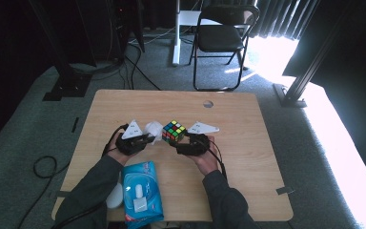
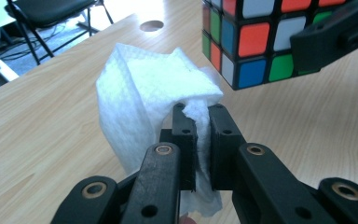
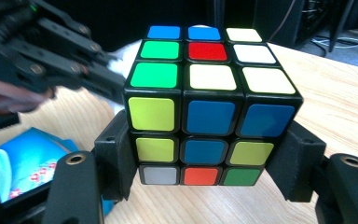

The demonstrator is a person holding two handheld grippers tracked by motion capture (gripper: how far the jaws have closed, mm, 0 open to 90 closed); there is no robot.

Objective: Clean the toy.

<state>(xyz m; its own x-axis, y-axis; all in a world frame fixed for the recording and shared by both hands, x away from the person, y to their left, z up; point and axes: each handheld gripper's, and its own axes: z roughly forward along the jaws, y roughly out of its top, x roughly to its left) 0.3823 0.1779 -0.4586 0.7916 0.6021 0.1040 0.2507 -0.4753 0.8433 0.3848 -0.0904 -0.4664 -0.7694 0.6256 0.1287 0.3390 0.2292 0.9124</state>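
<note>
A scrambled Rubik's cube [image 1: 174, 131] is held just above the wooden table [image 1: 124, 105], with my right gripper [image 1: 183, 141] shut on its two sides. In the right gripper view the cube [image 3: 212, 112] sits between the jaws of that gripper [image 3: 205, 158]. My left gripper [image 1: 150, 138] is shut on a crumpled white wet wipe [image 1: 154, 129]. Up close, the wipe [image 2: 149, 93] bulges out past the left gripper [image 2: 203, 114], just left of the cube [image 2: 247, 42], about touching it.
A blue pack of wet wipes [image 1: 141, 191] lies near the table's front edge, by the left forearm. A round cable hole [image 1: 208, 103] sits at the table's far side. A black folding chair [image 1: 221, 38] stands beyond the table.
</note>
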